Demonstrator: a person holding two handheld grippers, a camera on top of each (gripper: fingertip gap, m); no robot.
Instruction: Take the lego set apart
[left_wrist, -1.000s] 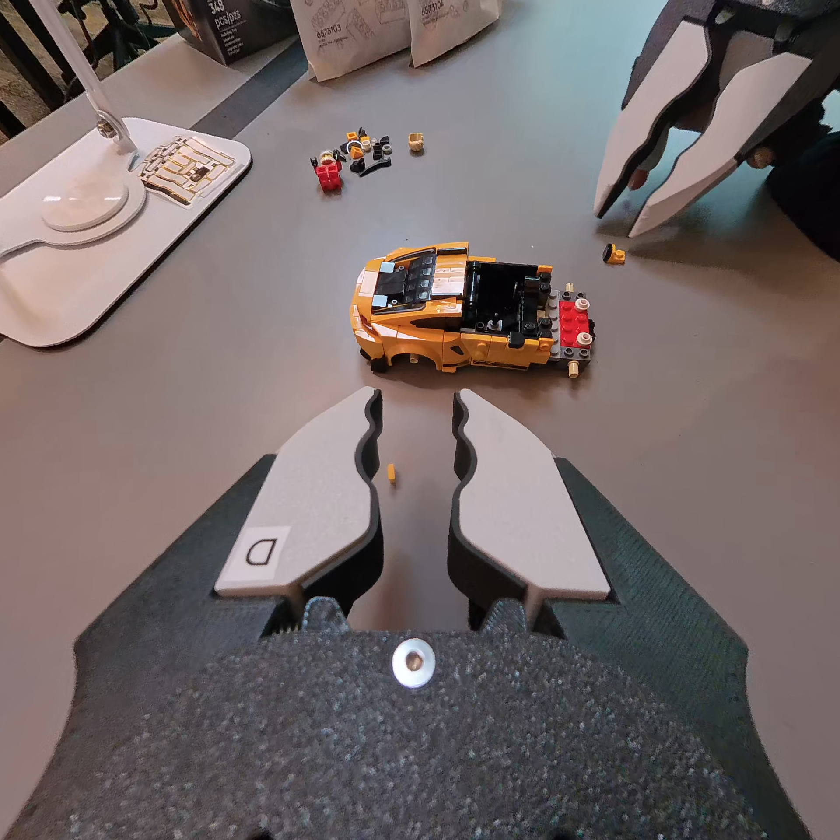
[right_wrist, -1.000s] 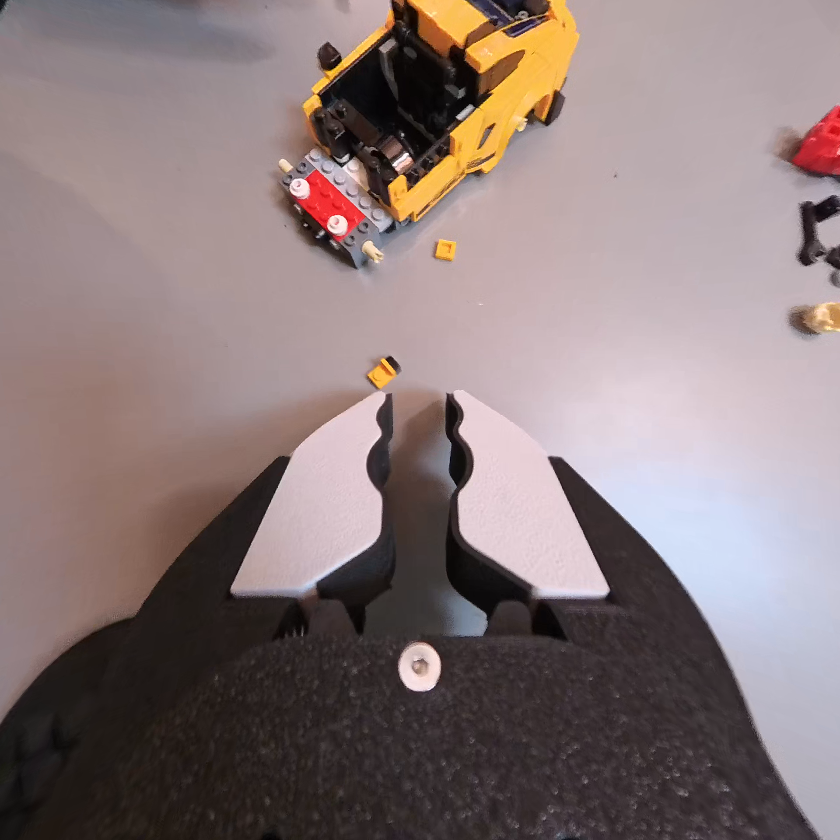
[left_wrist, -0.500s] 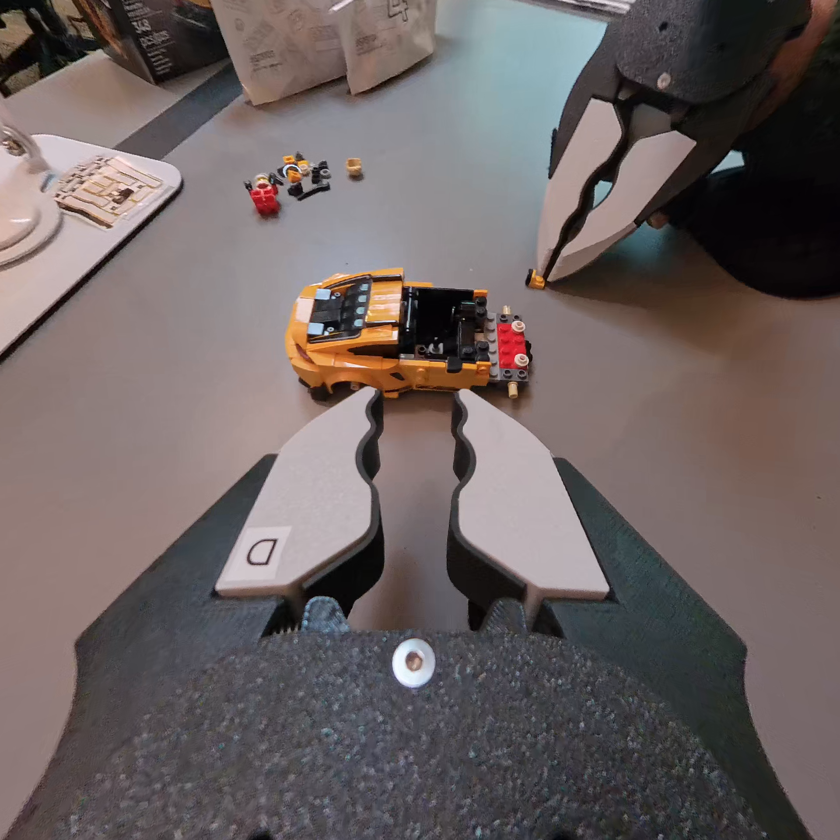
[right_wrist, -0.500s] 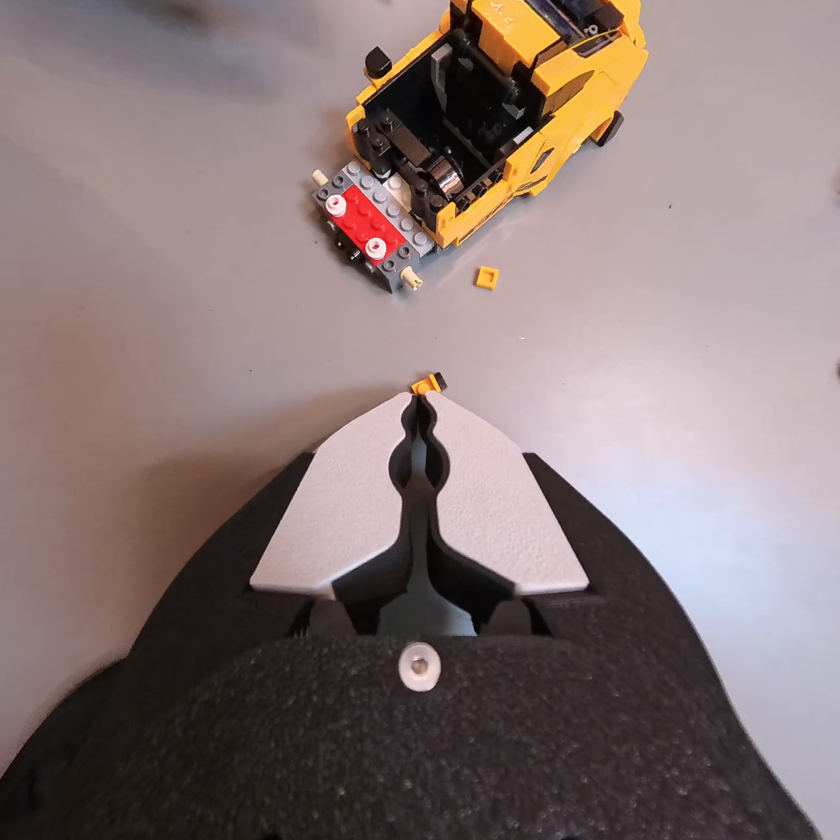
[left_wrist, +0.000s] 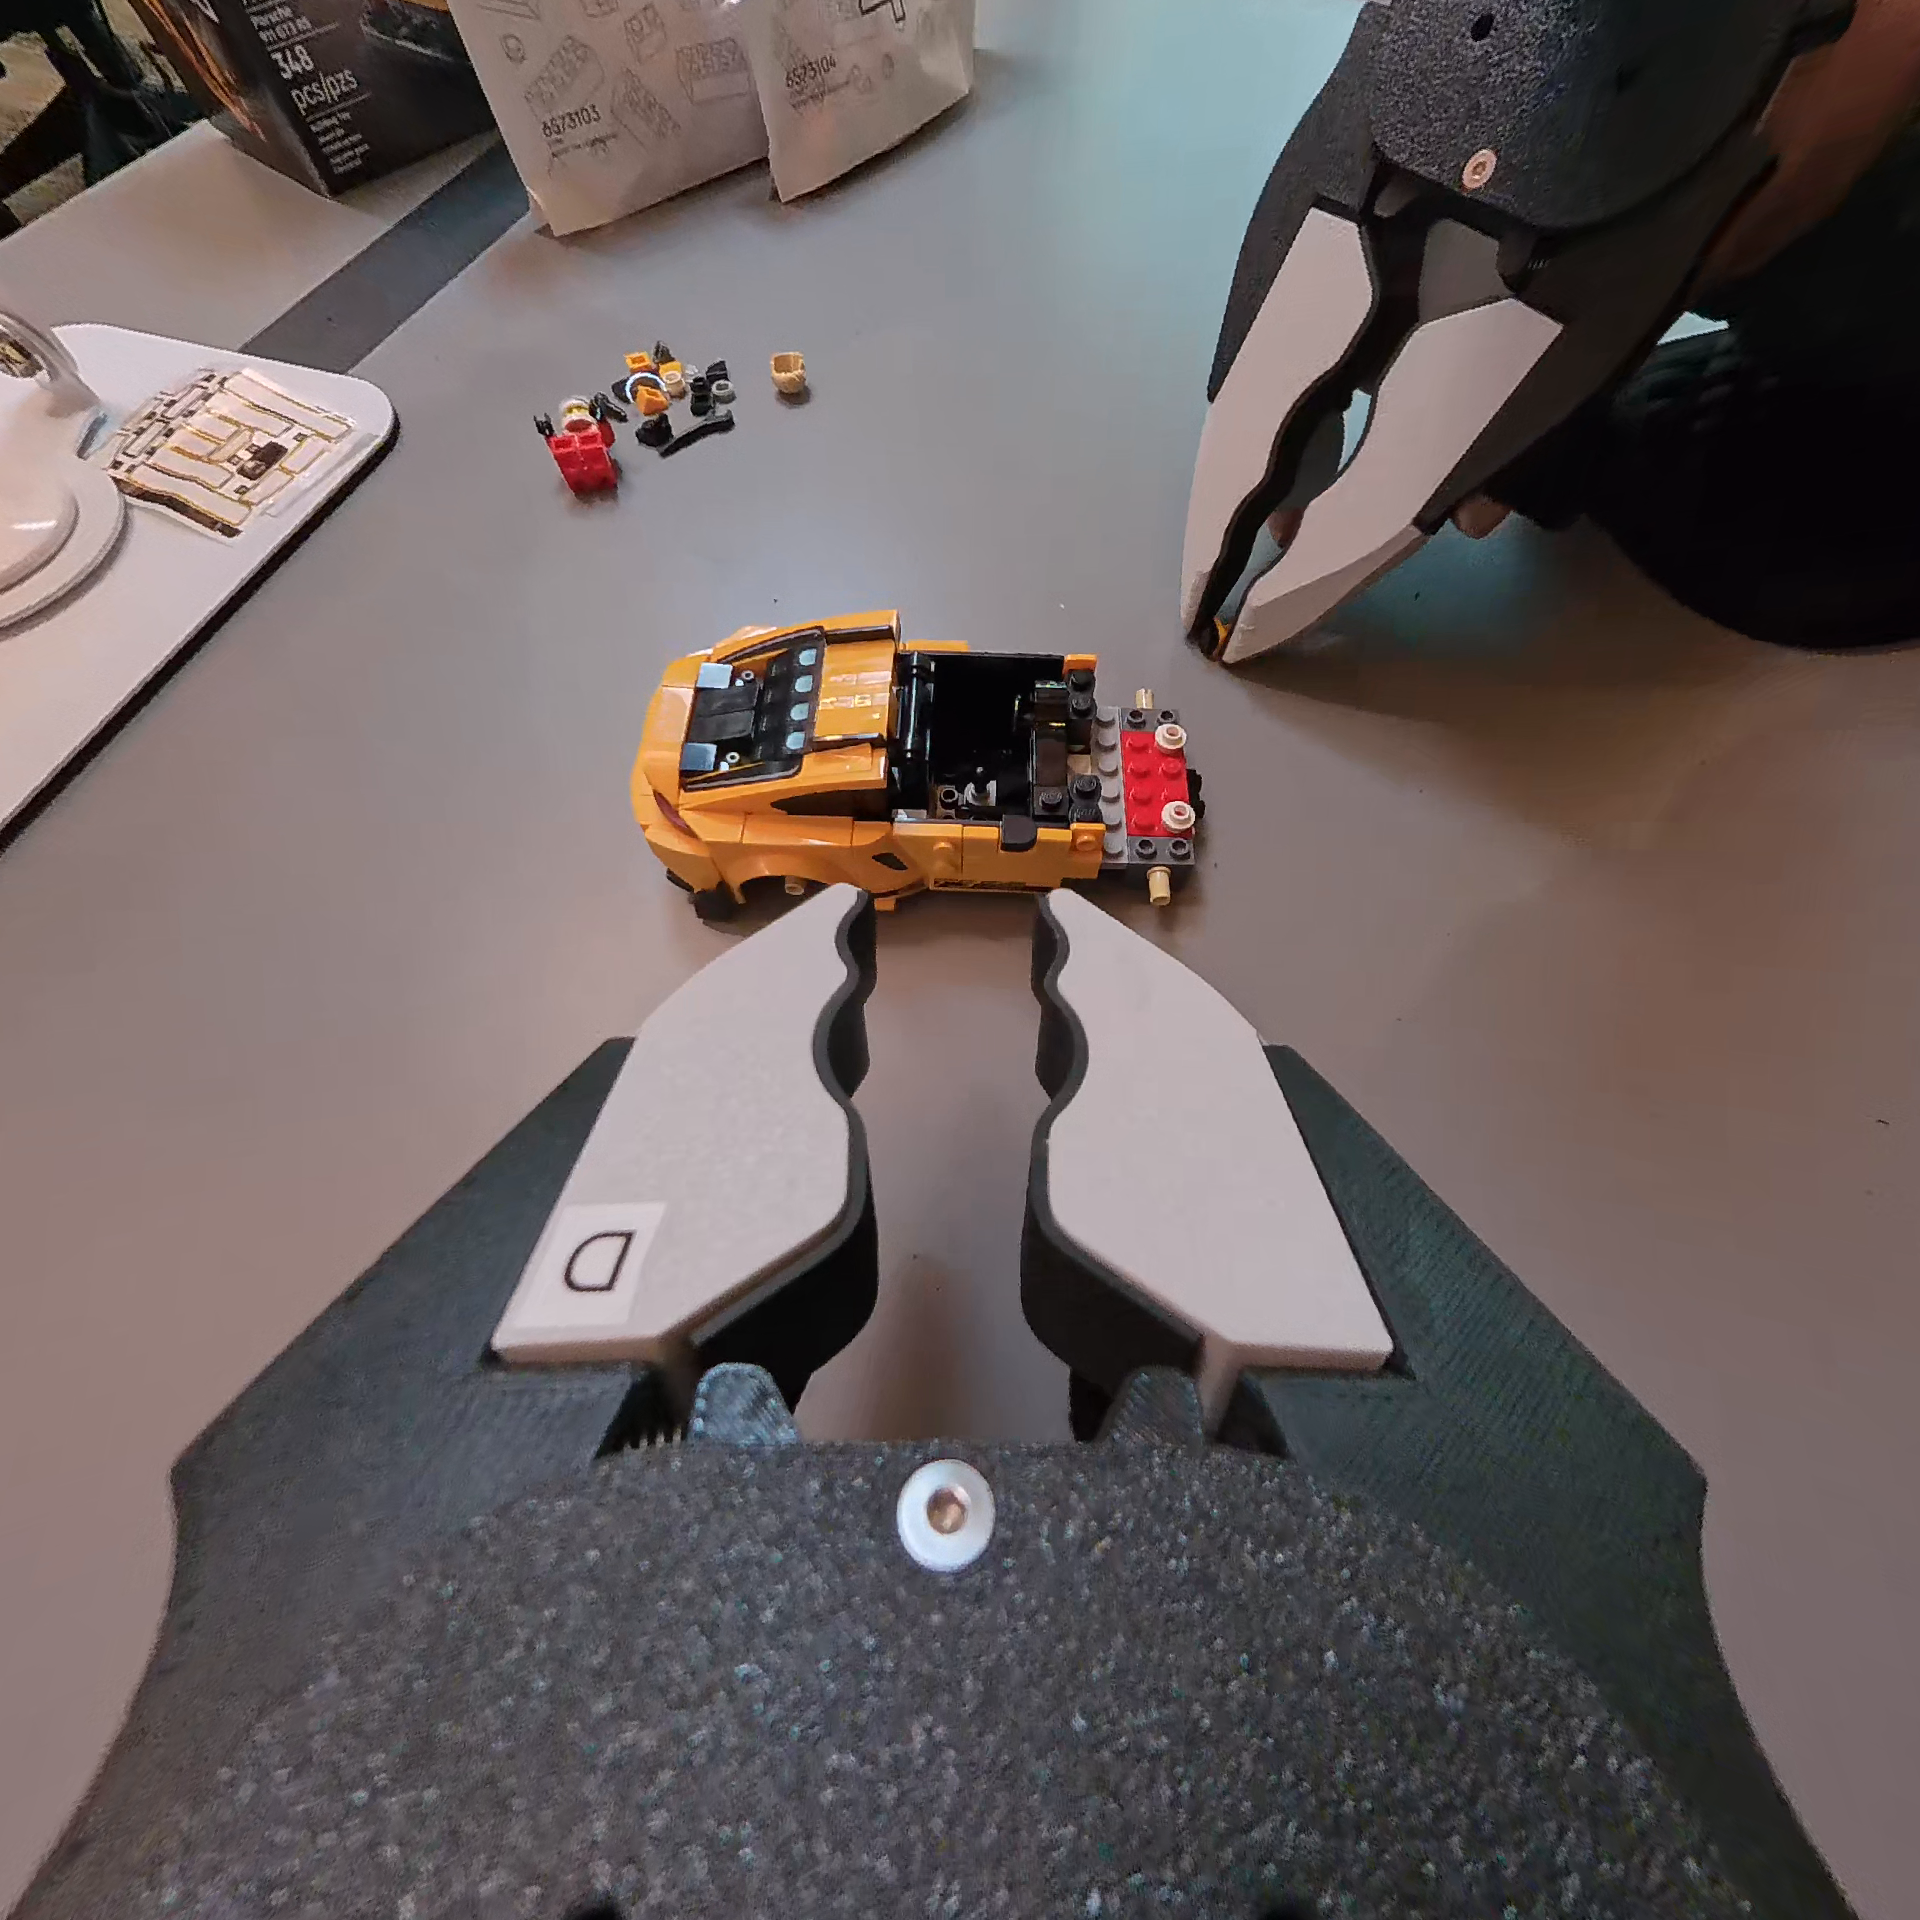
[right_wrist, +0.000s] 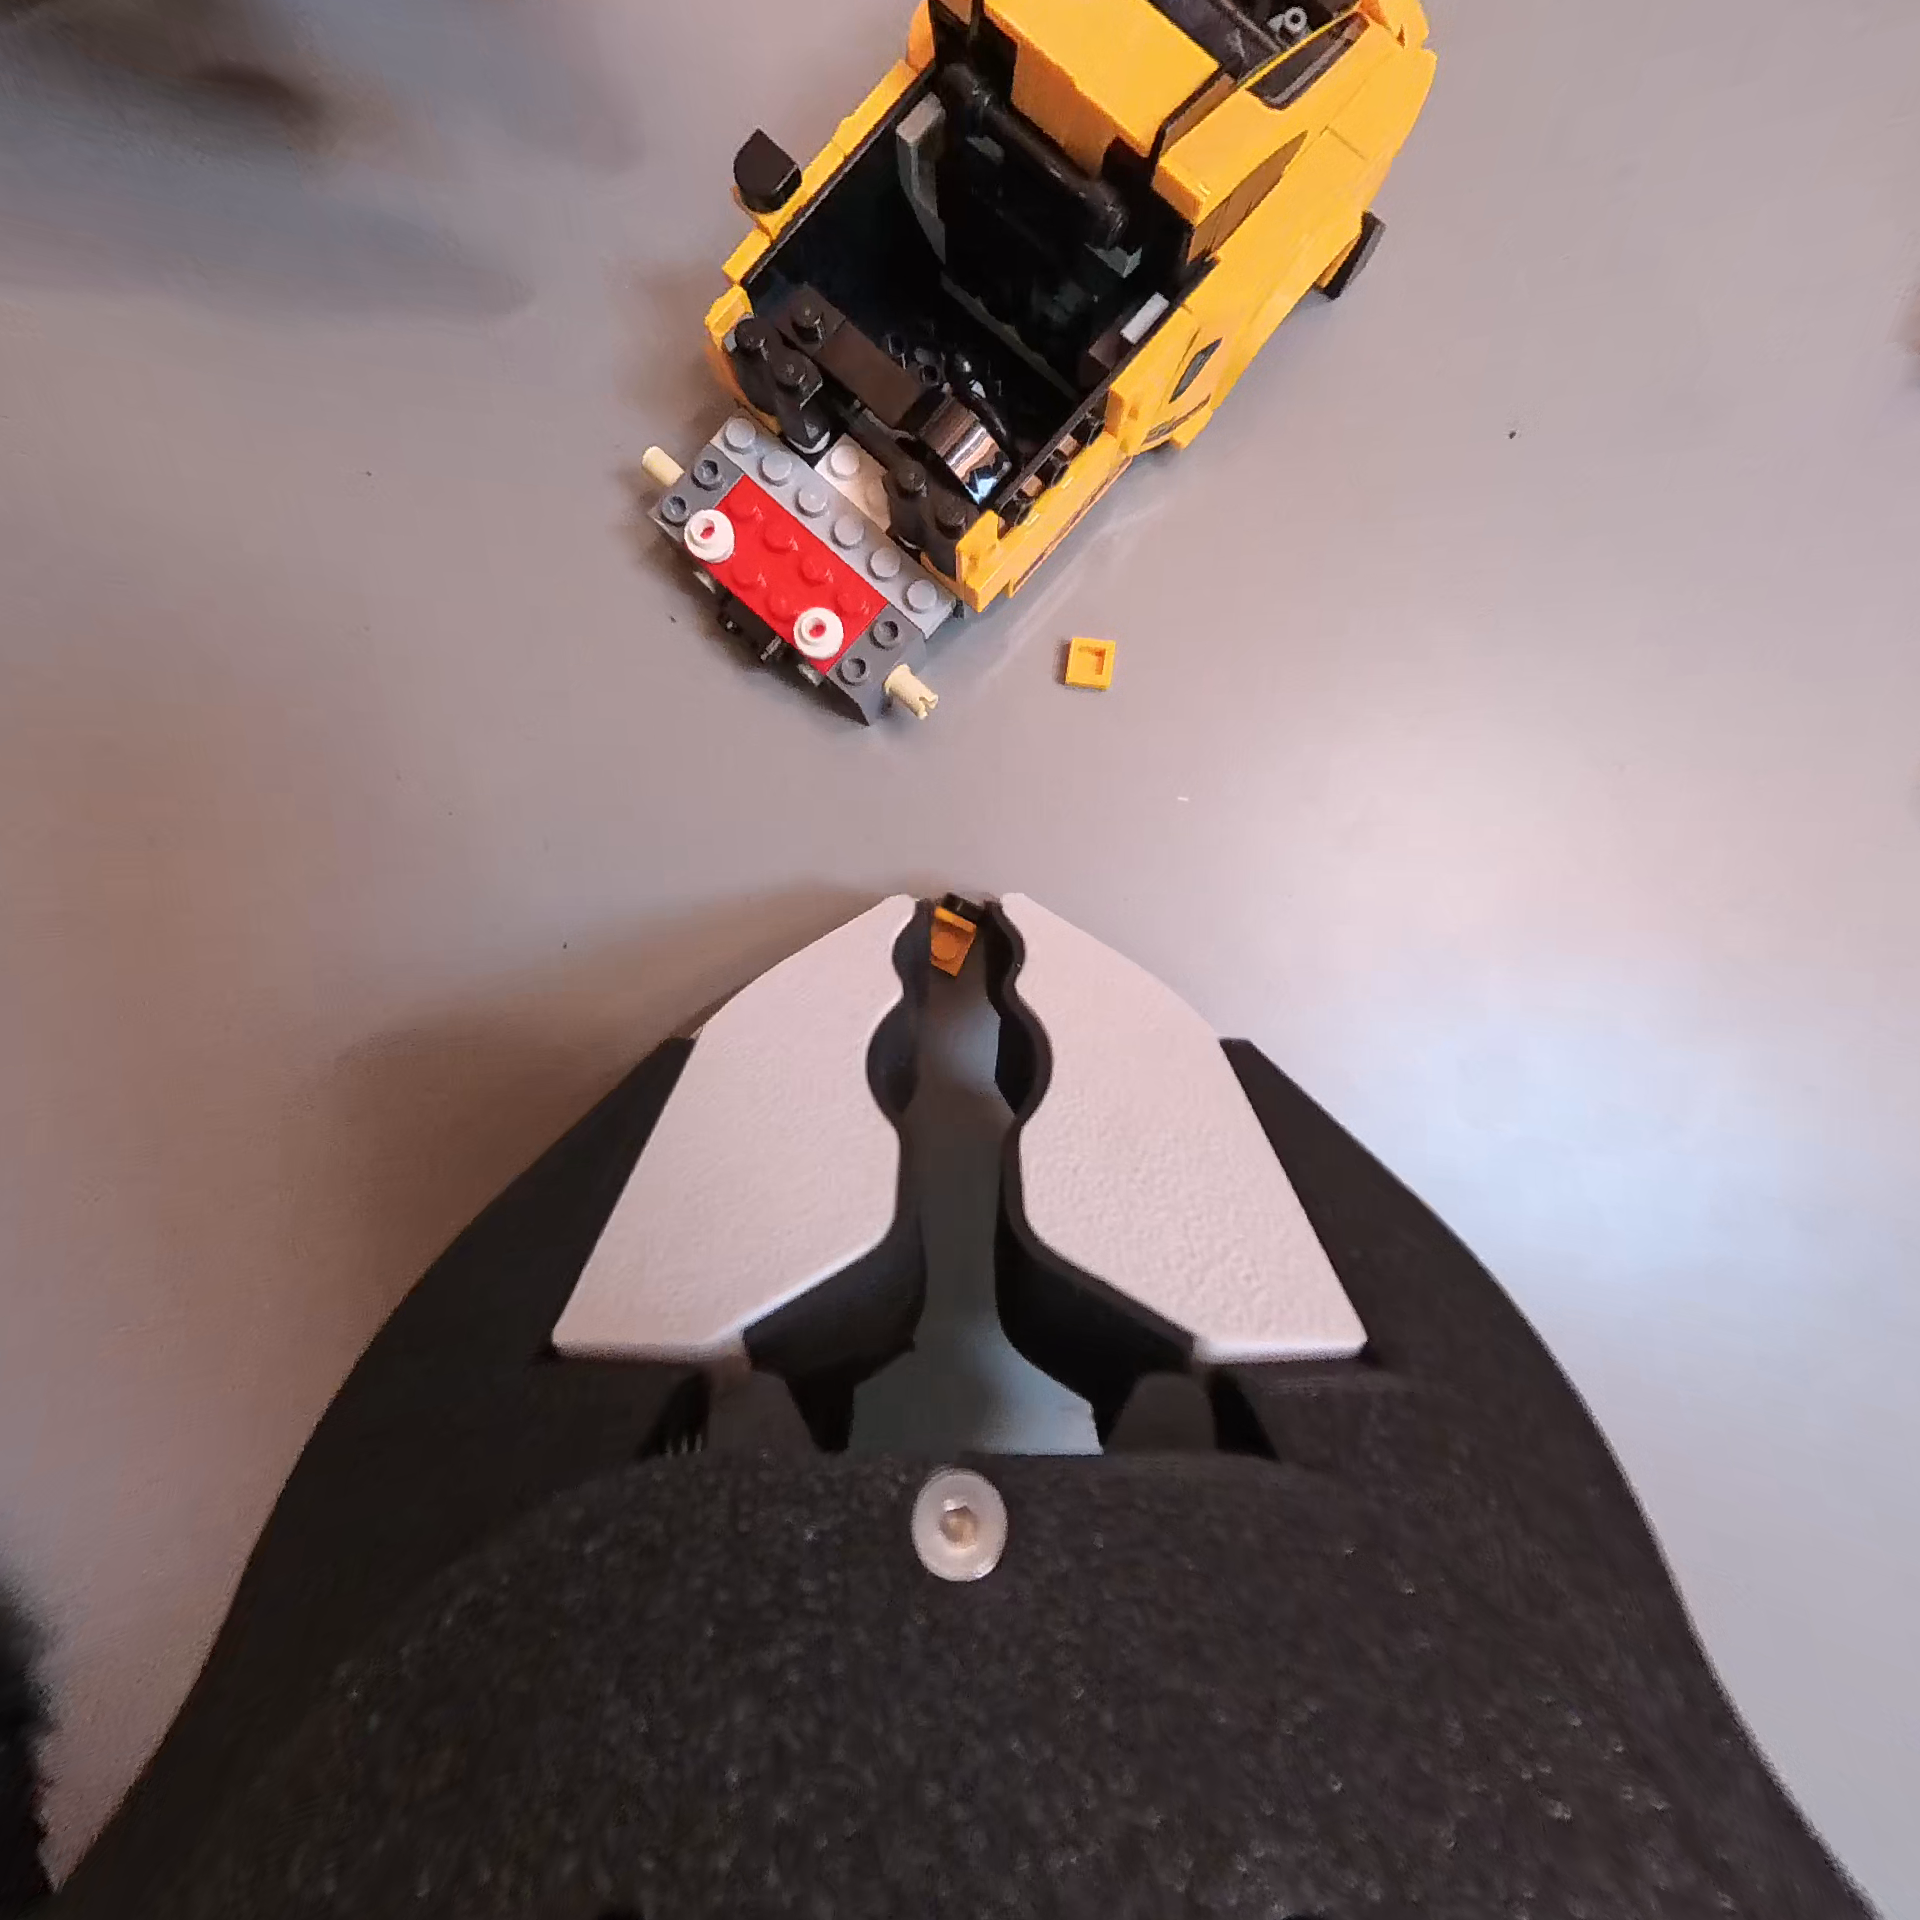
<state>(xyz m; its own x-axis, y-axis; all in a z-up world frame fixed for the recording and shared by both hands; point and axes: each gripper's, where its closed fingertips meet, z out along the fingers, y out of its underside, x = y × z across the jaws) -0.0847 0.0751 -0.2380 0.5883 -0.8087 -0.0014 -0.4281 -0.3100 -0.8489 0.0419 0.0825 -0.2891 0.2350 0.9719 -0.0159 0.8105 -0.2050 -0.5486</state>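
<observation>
On the grey table (left_wrist: 1455, 1039) sits the yellow lego car (left_wrist: 914, 769), partly stripped: its roof is off so the black cabin lies open, and the nose is down to a red plate on grey studs with bare axle pins. We judge the job well begun but far from finished, since the rear bodywork, sides and chassis are together as one block. Beyond the car lies a small pile of removed pieces (left_wrist: 644, 416), a red one among them. Our left gripper (left_wrist: 945, 914) hangs with its fingers spread wide and empty, tips just short of the car's near side. Our right gripper (right_wrist: 961, 920) is nearly closed, pinching a small orange piece (right_wrist: 951, 935) at its tips, close to the table. The right wrist view looks into the cabin and shows a loose orange tile (right_wrist: 1089, 662) beside the stripped nose, which the left wrist view does not show. The left wrist view alone shows the pile, two paper bags (left_wrist: 727, 94), a dark box (left_wrist: 312, 94) and a white tray (left_wrist: 208, 499) carrying a sticker sheet (left_wrist: 229, 447).
</observation>
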